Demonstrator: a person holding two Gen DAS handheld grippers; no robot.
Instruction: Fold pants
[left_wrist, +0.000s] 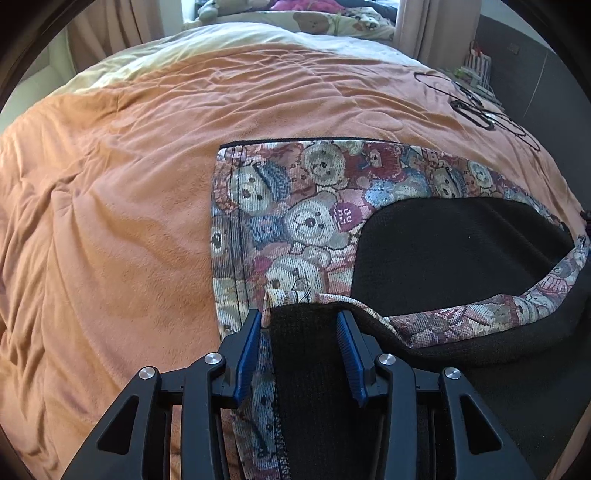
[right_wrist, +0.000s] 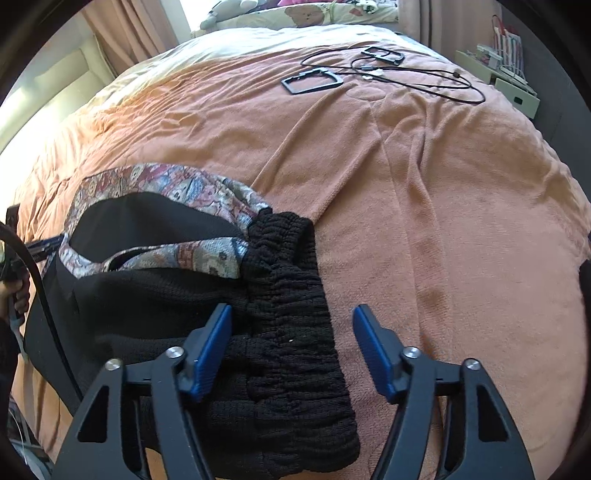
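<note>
A: Which step is this?

B: The fold looks under way. The pants (left_wrist: 317, 206) lie on the orange blanket (left_wrist: 110, 221), one teddy-print leg flat and the black inner side turned up over it.

A: And the left gripper (left_wrist: 301, 325)?

B: Its jaws stand part-way apart with the hem corner between them; whether the pads actually pinch it cannot be told.

A: The right gripper (right_wrist: 291, 317)?

B: Jaws apart, straddling the black elastic waistband (right_wrist: 295, 295), nothing clamped. Next it probably needs to close on that band so both ends carry across together.
</note>
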